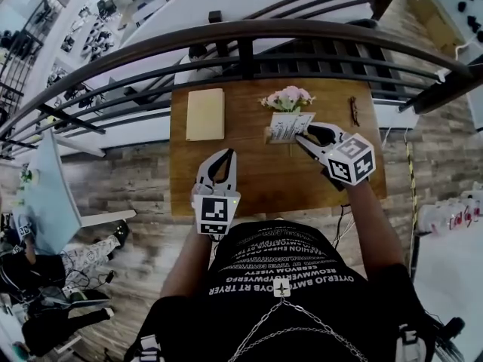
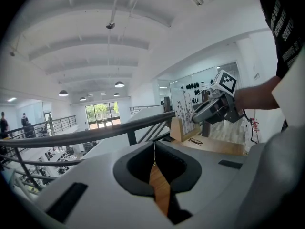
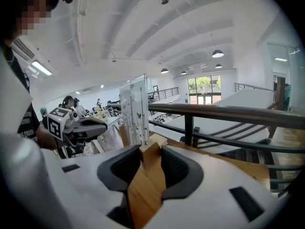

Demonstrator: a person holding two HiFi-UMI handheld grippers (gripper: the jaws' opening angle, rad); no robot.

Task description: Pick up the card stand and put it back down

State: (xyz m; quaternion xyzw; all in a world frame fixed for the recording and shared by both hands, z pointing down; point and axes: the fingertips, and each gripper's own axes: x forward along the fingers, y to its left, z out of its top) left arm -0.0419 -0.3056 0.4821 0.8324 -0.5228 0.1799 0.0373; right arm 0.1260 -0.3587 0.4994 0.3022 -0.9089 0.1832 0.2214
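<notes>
The card stand (image 1: 289, 127), a clear printed card in a small wooden base, hangs above the wooden table (image 1: 256, 183), just in front of a flower pot. My right gripper (image 1: 302, 136) is shut on the wooden base, which sits between its jaws in the right gripper view (image 3: 152, 151), with the card (image 3: 134, 109) rising upright behind it. The left gripper view shows the stand (image 2: 183, 116) held aloft by the right gripper (image 2: 200, 116). My left gripper (image 1: 229, 155) hovers over the table's near edge, shut and holding nothing, its tips meeting (image 2: 154, 144).
A tan notebook (image 1: 205, 114) lies at the table's far left. Pink flowers (image 1: 287, 96) stand behind the card stand. A pair of glasses (image 1: 352, 110) lies at the far right. A dark metal railing (image 1: 241, 32) runs just beyond the table, with a drop to a lower floor.
</notes>
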